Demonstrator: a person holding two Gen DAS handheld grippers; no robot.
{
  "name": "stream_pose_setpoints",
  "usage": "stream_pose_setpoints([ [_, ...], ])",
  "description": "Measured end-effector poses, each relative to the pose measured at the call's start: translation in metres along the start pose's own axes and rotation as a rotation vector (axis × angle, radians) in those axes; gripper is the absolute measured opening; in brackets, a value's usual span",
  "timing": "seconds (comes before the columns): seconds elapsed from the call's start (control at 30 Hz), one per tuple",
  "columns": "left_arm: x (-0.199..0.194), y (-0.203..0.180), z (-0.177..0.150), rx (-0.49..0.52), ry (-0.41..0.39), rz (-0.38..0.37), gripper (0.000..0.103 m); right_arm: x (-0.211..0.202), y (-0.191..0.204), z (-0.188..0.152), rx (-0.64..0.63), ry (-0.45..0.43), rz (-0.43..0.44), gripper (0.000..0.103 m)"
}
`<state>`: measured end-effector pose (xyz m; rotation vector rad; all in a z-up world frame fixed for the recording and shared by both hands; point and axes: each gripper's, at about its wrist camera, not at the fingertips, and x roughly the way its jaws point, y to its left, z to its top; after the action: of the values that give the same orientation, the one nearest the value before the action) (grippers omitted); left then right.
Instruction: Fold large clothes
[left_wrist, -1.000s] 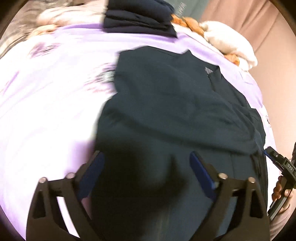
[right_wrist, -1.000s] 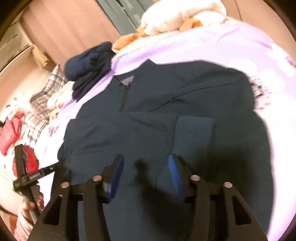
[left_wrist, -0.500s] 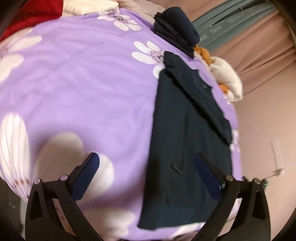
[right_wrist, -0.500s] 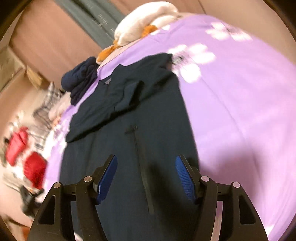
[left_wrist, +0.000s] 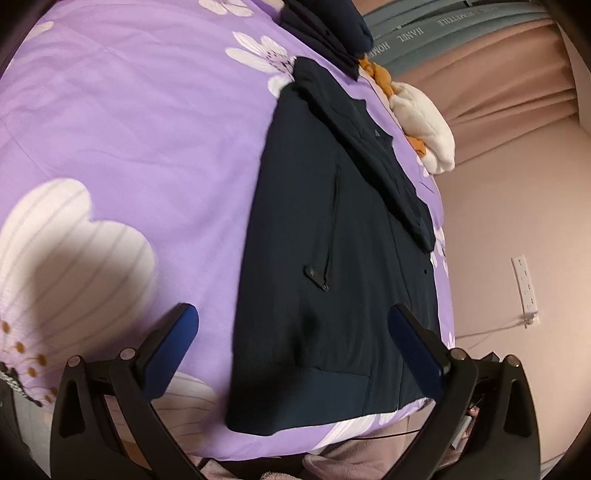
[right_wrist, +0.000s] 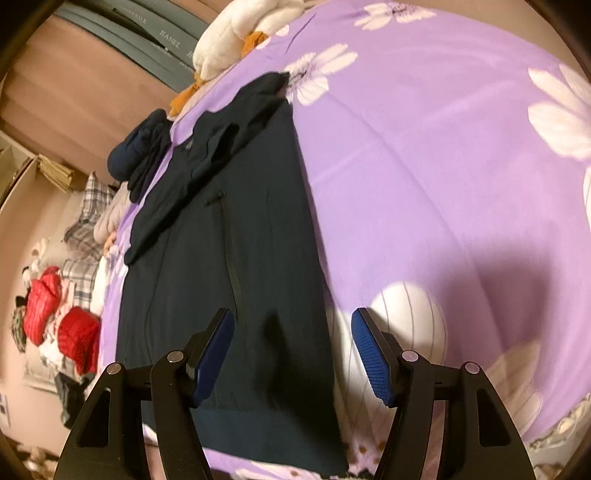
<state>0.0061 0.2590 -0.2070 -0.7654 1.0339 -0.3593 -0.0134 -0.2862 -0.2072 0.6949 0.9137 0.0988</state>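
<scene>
A dark navy jacket (left_wrist: 332, 258) lies flat and lengthwise on the purple flowered bedspread (left_wrist: 129, 129), sleeves folded across its upper part, ribbed hem nearest me. My left gripper (left_wrist: 295, 347) is open and empty, hovering above the hem's left corner. In the right wrist view the same jacket (right_wrist: 236, 240) runs away from me, and my right gripper (right_wrist: 291, 350) is open and empty above the hem's right corner, at the jacket's right edge.
A pile of dark folded clothes (left_wrist: 325, 33) and a white and orange plush toy (left_wrist: 424, 122) lie at the bed's far end. Red garments (right_wrist: 59, 325) and plaid bedding (right_wrist: 88, 206) lie left of the bed. A wall socket (left_wrist: 524, 284) is on the right.
Both grippers pulled back from over the jacket's upper part to its hem end. The jacket now shows full length. Both stay open.
</scene>
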Motion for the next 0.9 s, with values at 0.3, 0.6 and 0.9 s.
stream_pose_setpoints([
  [0.3, 0.017, -0.007, 0.004, 0.006, 0.037, -0.069, 0.102, 0.015, 0.006, -0.002, 0.009, 0.031, 0.110, 0.069],
  [0.6, 0.050, -0.027, 0.024, 0.052, 0.114, -0.086, 0.102, 0.036, 0.031, 0.011, -0.042, 0.066, 0.126, 0.069],
  [0.9, 0.056, -0.025, 0.030, 0.021, 0.149, -0.166, 0.100, 0.053, 0.037, 0.020, -0.045, 0.091, 0.155, 0.069],
])
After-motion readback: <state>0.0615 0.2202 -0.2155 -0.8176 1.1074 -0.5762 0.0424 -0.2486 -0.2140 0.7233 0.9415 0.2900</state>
